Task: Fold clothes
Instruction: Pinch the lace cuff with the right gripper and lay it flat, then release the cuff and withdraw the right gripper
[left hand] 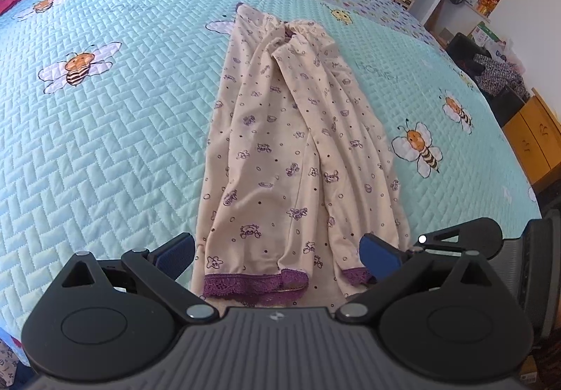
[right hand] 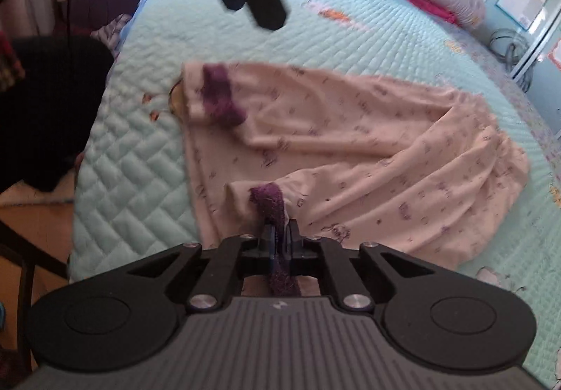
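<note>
Quilt first: pale-green stitched bedspread with bee prints (left hand: 105, 144) carries the cream cotton pyjama trousers with small purple prints (left hand: 298, 151), laid lengthwise w/ waist far and purple lace cuffs (left hand: 252, 285) near us. Left gripper (left hand: 277, 255) hangs just over those cuffs, blue pads (left hand: 177, 251) spread wide either side of the near leg end, holding nothing; we judge it is placed to take that hem. Further right, the right gripper (right hand: 279, 239) is clamped tight on the other leg's purple lace cuff (right hand: 270, 204), lifted slightly off the quilt, prob. so both hems can travel together toward the waist. Trousers lie long, wrinkled, legs overlapping.
</note>
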`<state>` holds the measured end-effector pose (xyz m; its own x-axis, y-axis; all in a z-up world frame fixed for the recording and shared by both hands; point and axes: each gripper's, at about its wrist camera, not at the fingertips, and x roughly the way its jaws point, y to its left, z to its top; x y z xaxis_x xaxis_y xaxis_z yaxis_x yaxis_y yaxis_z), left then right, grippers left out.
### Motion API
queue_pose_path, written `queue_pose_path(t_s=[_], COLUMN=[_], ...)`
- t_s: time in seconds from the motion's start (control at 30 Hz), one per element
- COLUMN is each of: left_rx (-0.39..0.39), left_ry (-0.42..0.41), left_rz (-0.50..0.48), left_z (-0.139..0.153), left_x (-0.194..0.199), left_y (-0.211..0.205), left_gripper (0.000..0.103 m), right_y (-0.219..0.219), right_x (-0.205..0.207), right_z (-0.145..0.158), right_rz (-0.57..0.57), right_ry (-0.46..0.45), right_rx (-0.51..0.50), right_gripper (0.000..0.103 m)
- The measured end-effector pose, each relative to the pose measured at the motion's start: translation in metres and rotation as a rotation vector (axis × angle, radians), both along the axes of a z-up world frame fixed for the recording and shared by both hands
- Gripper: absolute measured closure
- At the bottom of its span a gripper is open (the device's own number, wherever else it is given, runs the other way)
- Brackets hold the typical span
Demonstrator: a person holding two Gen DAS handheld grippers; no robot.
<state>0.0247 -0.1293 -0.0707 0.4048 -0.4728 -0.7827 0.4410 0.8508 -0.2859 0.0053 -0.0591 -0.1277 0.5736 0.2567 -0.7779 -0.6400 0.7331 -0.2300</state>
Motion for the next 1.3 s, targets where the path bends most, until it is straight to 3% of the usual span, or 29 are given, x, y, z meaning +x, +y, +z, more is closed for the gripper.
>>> queue_pose_path(t_s=[0.13, 0.23, 0.27, 0.3, 0.37, 0.5, 0.57, 0.63, 0.67, 0.77, 0.87, 0.93, 1.0, 1.03, 1.07, 1.1, 1.2, 1.3], left_rx=[0.007, 0.012, 0.013, 0.013, 0.003, -0.052, -0.074, -0.116, -0.147, -0.253, -0.333, -0.340, -0.303, -0.264, -0.245, -0.226, -0.198, -0.193], left_ry=[0.013, 0.005, 0.007, 0.009, 0.012, 0.010, -0.022, -0.048, -0.049, 0.022, 0.096, 0.129, 0.175, 0.183, 0.172, 0.161, 0.138, 0.153], left_rz=[-0.012, -0.026, -0.031, -0.037, -0.049, -0.088, -0.135, -0.183, -0.195, -0.123, -0.063, -0.036, -0.015, -0.013, -0.027, -0.041, -0.070, -0.060], left_z=[-0.005, -0.006, -0.007, -0.008, -0.008, -0.003, 0.002, 0.005, 0.005, -0.007, -0.027, -0.042, -0.059, -0.064, -0.066, -0.067, -0.061, -0.062], left_x=[0.002, 0.002, 0.004, 0.005, 0.010, 0.028, 0.038, 0.052, 0.061, 0.101, 0.134, 0.151, 0.164, 0.166, 0.165, 0.164, 0.161, 0.162], left_y=[-0.009, -0.018, -0.020, -0.023, -0.031, -0.056, -0.078, -0.102, -0.112, -0.126, -0.132, -0.134, -0.136, -0.137, -0.136, -0.136, -0.138, -0.138], left_gripper=[0.000, 0.000, 0.000, 0.000, 0.000, 0.000, 0.000, 0.000, 0.000, 0.001, 0.002, 0.002, 0.004, 0.011, 0.014, 0.014, 0.014, 0.014], right_y=[-0.002, -0.009, -0.017, -0.027, -0.048, -0.088, -0.124, -0.159, -0.172, -0.201, -0.209, -0.212, -0.223, -0.226, -0.228, -0.231, -0.228, -0.220], right_x=[-0.005, -0.009, -0.009, -0.009, -0.010, -0.011, 0.004, 0.023, 0.035, 0.073, 0.106, 0.128, 0.147, 0.149, 0.149, 0.149, 0.143, 0.147], right_z=[0.002, 0.008, 0.011, 0.016, 0.025, 0.042, 0.043, 0.041, 0.037, 0.023, 0.001, -0.016, -0.042, -0.044, -0.043, -0.041, -0.019, -0.008], right_rz=[0.004, -0.002, -0.027, -0.059, -0.124, -0.254, -0.468, -0.661, -0.720, -0.871, -0.913, -0.924, -0.924, -0.952, -0.988, -1.022, -1.006, -0.962], right_ry=[-0.009, -0.003, -0.001, 0.001, 0.005, 0.012, -0.004, -0.008, 0.004, 0.048, 0.128, 0.193, 0.317, 0.319, 0.298, 0.276, 0.186, 0.184], right_rx=[0.014, 0.047, 0.090, 0.143, 0.250, 0.464, 0.600, 0.748, 0.831, 1.017, 1.201, 1.337, 1.434, 1.375, 1.278, 1.181, 1.060, 1.123], right_gripper=[0.094, 0.086, 0.077, 0.060, 0.042, 0.043, 0.044, 0.057, 0.071, 0.080, 0.080, 0.084, 0.082, 0.083, 0.101, 0.103, 0.093, 0.081])
